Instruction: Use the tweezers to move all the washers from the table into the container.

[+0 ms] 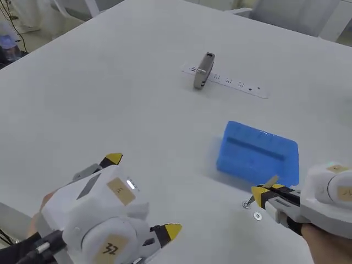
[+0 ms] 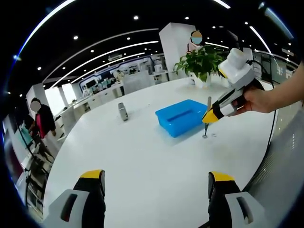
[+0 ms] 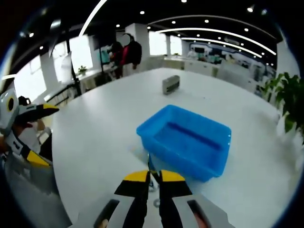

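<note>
- I had the left claw (image 1: 142,195) low at the near-left of the white surface (image 1: 110,99), its two yellow-tipped jaws spread wide with nothing between them
- In the left gripper view those jaws rose far apart from the bottom edge, with bare surface in the gap
- The right claw (image 1: 263,193) sat at the near-right, its jaws drawn narrow and clamped on the tweezers (image 2: 206,129)
- The tweezers pointed down from the yellow jaw tips, and their points were at or just above the surface; I could not tell whether they touched it
- A washer (image 1: 257,216) lay flat on the surface just beside the tweezer points, on the near side of the blue container (image 1: 258,154) and outside it
- In the left gripper view the washer (image 2: 213,136) showed as a small ring right next to the tweezer points
- I could not tell whether the tweezer points gripped anything
- The blue container was a shallow rectangular tray, upright and open at the top, just beyond the right claw; in the right gripper view its inside (image 3: 190,140) looked bare
- Farther back on the surface lay a white power strip (image 1: 236,84) with a grey plug adapter (image 1: 203,70) standing on its left end, well apart from the container
- A potted plant (image 2: 202,61) stood at the far edge of the surface in the left gripper view
</note>
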